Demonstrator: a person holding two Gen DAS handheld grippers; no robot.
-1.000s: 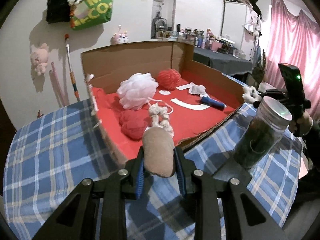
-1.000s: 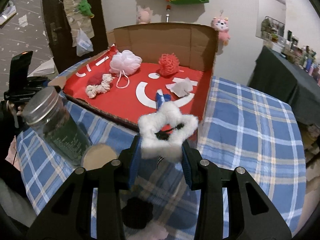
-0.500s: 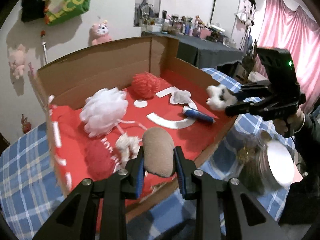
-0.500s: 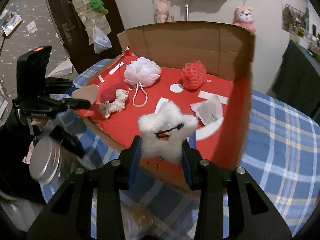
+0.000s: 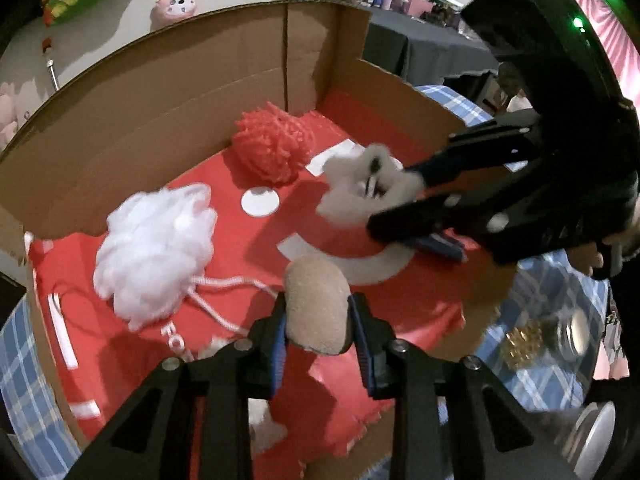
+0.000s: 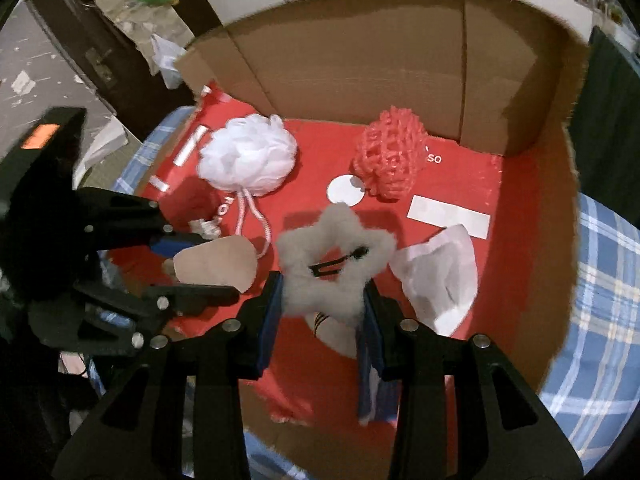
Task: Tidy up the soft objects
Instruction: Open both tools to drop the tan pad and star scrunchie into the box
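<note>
Grippers are both loaded right now: the left gripper is clamped on a tan oval powder puff, and its jaws have just been easing open a touch with the puff between the pads, while the right gripper is squeezing a fluffy white star-shaped hair clip. Both things hang over the red floor of the cardboard box, side by side. Down in the box sit a white bath pouf, a red mesh pouf and a crumpled white tissue.
</note>
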